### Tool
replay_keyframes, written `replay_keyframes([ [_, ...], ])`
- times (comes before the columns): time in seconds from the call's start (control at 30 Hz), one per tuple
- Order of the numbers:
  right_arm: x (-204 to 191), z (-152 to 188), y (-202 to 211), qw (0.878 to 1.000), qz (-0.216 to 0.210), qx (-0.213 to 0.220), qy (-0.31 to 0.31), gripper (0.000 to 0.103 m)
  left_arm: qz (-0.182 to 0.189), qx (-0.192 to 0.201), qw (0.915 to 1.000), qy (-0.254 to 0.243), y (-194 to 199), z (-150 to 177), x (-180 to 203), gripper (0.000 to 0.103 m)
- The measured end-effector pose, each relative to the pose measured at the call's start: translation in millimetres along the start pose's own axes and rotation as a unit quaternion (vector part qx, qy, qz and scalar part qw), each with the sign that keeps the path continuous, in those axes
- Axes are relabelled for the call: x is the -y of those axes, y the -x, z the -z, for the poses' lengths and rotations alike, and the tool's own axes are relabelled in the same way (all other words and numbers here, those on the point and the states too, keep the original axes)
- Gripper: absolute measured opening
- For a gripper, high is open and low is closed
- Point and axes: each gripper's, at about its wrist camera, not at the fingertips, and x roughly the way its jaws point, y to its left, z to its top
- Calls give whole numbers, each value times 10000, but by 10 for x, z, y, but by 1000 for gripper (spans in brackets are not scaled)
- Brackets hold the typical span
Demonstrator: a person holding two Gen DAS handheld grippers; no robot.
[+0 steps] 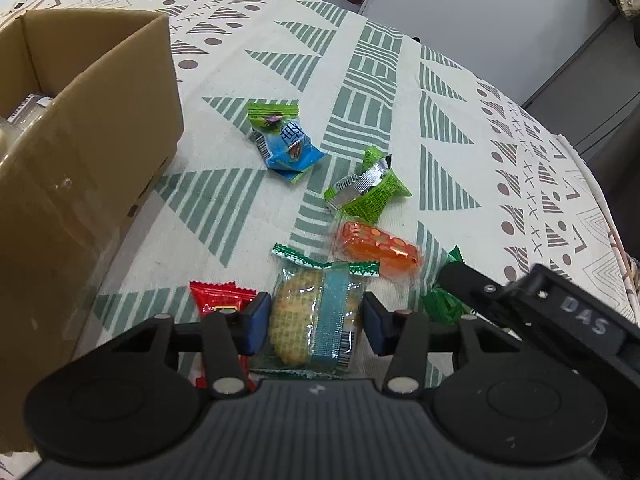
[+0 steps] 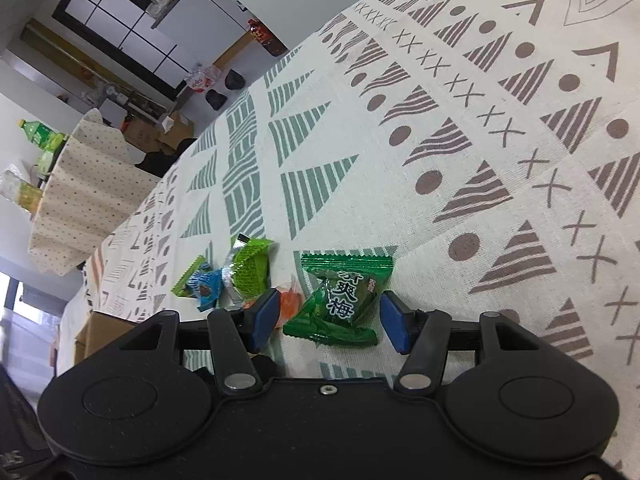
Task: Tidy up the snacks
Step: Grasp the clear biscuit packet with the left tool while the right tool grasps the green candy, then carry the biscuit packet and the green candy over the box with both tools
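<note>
Picking-up stage, judged from the layout: loose snacks scattered on a patterned worktop (image 1: 400, 92), a cardboard box (image 1: 80, 128) at the left edge with something already inside, too unclear to name.

Left hand-held gripper (image 1: 316, 324) spread wide, blue pads either side of a clear-wrapped cracker packet (image 1: 316, 316), left pad against its edge, right pad just clear, not yet clamped. Red packet (image 1: 220, 298) just beside the left pad, partly under the finger. Further out: orange candy (image 1: 378, 250), light green packet with a silver band (image 1: 368, 188), blue and green packet (image 1: 284, 140).

Right hand-held gripper (image 2: 328, 320) likewise apart, straddling a dark green candy packet (image 2: 340, 300) flat on the cloth, a gap showing on both sides.

Next move, by estimate: close both sets of fingers squarely across the wrappers, lift, then carry to the box. Calls for care on the left, since the red packet sits close enough to be caught along with the crackers; crinkly film may also slip under a shallow pinch.

Writing: Chinese characters 清爽梅 on the dark green packet; raised letters "DAS" on the right tool's body as seen from the left wrist camera; a barcode on the cracker packet, digits unreadable; large blue characters on the blue packet, not legible.
</note>
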Motion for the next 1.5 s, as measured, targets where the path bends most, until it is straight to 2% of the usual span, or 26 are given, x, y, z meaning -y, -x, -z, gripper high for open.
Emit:
replay_keyframes([
  [0.07, -12, 13, -28, 10000, 49, 0, 38, 48, 6, -5, 10000, -11, 2, -3, -3, 48],
  [0.1, -11, 17, -35, 10000, 62, -18, 43, 38, 7, -4, 10000, -11, 6, -3, -5, 48],
  [0.33, -49, 26, 54, 9999, 50, -33, 104, 30, -66, 54, 10000, 17, 89, 9, -32, 48],
  [0.63, -171, -42, 393, 9984, -437, 307, 157, 28, -205, 493, 9985, -106, 508, 28, 20, 48],
  [1.0, -259, -3, 774, 9946, -769, 614, 320, 28, -181, 932, 9955, -69, 936, 117, 23, 48],
  [1.5, -614, 153, 1030, 9885, -1084, 796, 696, 28, -300, 1401, 9896, 90, 1496, 90, -295, 48],
])
